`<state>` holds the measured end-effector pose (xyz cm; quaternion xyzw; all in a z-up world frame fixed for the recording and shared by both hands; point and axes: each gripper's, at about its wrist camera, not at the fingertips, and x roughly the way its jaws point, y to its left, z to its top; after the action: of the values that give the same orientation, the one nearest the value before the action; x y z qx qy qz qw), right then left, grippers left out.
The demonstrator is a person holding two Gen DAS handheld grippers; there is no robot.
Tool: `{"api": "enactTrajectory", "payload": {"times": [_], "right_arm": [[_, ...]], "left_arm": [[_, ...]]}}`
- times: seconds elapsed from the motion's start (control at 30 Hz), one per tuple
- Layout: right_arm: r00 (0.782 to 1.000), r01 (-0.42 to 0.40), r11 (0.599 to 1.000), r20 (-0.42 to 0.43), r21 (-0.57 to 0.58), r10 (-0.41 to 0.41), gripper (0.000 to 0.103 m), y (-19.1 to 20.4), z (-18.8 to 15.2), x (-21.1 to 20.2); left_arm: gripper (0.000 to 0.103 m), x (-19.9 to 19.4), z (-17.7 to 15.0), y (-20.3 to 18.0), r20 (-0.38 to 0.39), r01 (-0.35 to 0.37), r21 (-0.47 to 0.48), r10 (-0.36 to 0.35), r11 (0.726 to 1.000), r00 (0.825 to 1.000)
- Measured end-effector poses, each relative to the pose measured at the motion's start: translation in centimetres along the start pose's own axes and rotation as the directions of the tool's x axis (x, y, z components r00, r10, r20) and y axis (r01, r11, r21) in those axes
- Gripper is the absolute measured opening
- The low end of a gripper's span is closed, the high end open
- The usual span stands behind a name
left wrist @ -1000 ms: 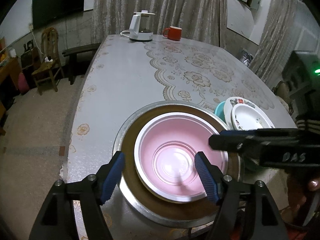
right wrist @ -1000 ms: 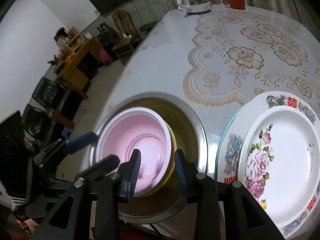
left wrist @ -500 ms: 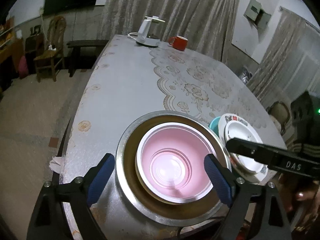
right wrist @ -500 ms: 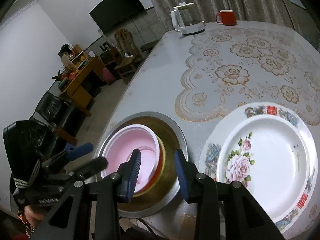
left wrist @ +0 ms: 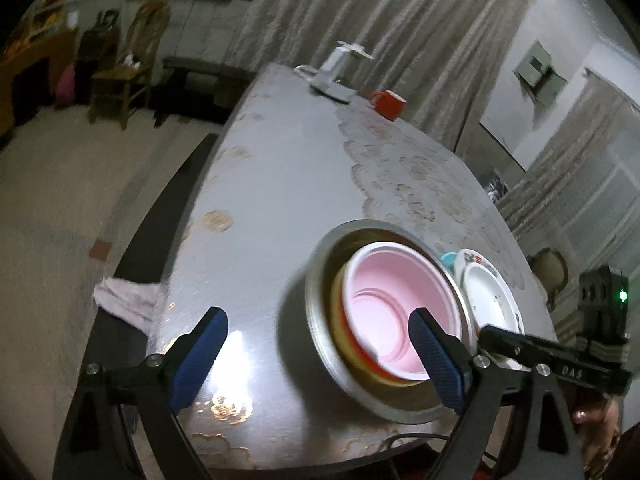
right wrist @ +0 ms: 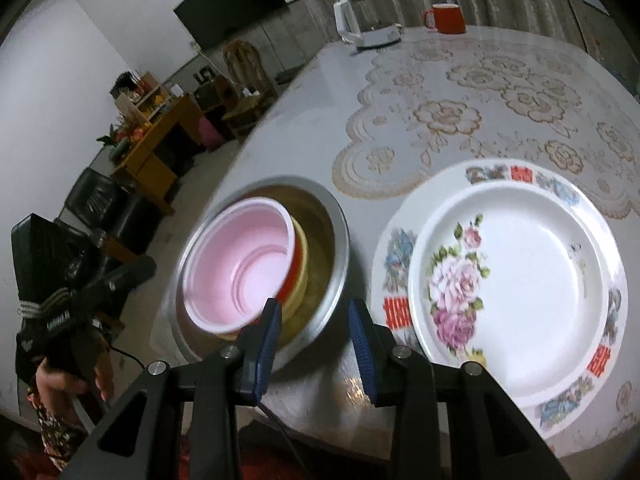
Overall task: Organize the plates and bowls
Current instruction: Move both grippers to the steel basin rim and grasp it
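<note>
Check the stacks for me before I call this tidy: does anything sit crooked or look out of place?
Yes. The pink bowl sits tilted and off-centre in the metal basin, leaning on the red and yellow bowls beneath it. A crumpled cloth hangs off the table edge.

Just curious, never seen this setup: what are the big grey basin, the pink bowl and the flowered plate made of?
Big basin: apparently metal, dull silver sheen. Pink bowl: likely plastic, matte with moulded rings. Flowered plate: glossy white, ceramic or melamine; cannot tell.

bowls (right wrist: pixel 240 268) in basin (right wrist: pixel 334 240), plates (right wrist: pixel 516 280) beside
</note>
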<state>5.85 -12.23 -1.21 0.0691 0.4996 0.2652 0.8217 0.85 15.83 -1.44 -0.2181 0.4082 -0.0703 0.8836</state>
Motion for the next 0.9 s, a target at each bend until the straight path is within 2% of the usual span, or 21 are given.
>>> {"api": "enactTrajectory", "payload": {"times": [0.1, 0.17, 0.23, 0.33, 0.4, 0.6, 0.77, 0.9], "right_arm": [[1.0, 0.005, 1.0, -0.024, 0.005, -0.005, 0.035, -0.1, -0.4, 0.5], [0.999, 0.004, 1.0, -0.036, 0.008, -0.004, 0.035, -0.2, -0.6, 0.8], [0.999, -0.007, 1.0, -0.049, 0.013, 0.008, 0.035, -0.2, -0.6, 1.3], [0.998, -0.018, 1.0, -0.058, 0.012, 0.018, 0.035, 0.1, -0.8, 1.7], [0.998, -0.022, 1.0, -0.062, -0.002, 0.022, 0.035, 0.4, -0.8, 2.0], [0.995, -0.056, 0.998, -0.082, -0.015, 0.054, 0.033, 0.9, -0.9, 3.1], [0.994, -0.064, 0.998, -0.091, -0.023, 0.062, 0.033, 1.1, -0.8, 3.7], [0.993, -0.071, 0.997, -0.099, -0.012, 0.07, 0.033, 0.9, -0.7, 3.9]], "left_arm": [[0.087, 0.3, 0.1, 1.1, -0.01, 0.02, -0.039, -0.02, 0.999, 1.0], [0.079, 0.8, 0.3, 1.5, -0.024, 0.025, -0.044, -0.026, 0.999, 0.999], [0.065, 1.3, 0.5, 1.2, -0.045, 0.044, -0.016, -0.045, 0.999, 0.998], [0.056, 2.3, 0.5, 1.0, -0.095, 0.075, 0.004, -0.074, 0.997, 0.993], [0.055, 2.7, 0.3, 0.8, -0.124, 0.111, 0.022, -0.108, 0.994, 0.986], [0.051, 2.5, -0.2, 0.6, -0.187, 0.136, 0.091, -0.117, 0.986, 0.975], [0.051, 1.6, -0.7, 1.7, -0.21, 0.195, 0.062, -0.178, 0.979, 0.961], [0.052, 1.3, -0.9, 1.8, -0.221, 0.202, 0.051, -0.187, 0.978, 0.957]]}}
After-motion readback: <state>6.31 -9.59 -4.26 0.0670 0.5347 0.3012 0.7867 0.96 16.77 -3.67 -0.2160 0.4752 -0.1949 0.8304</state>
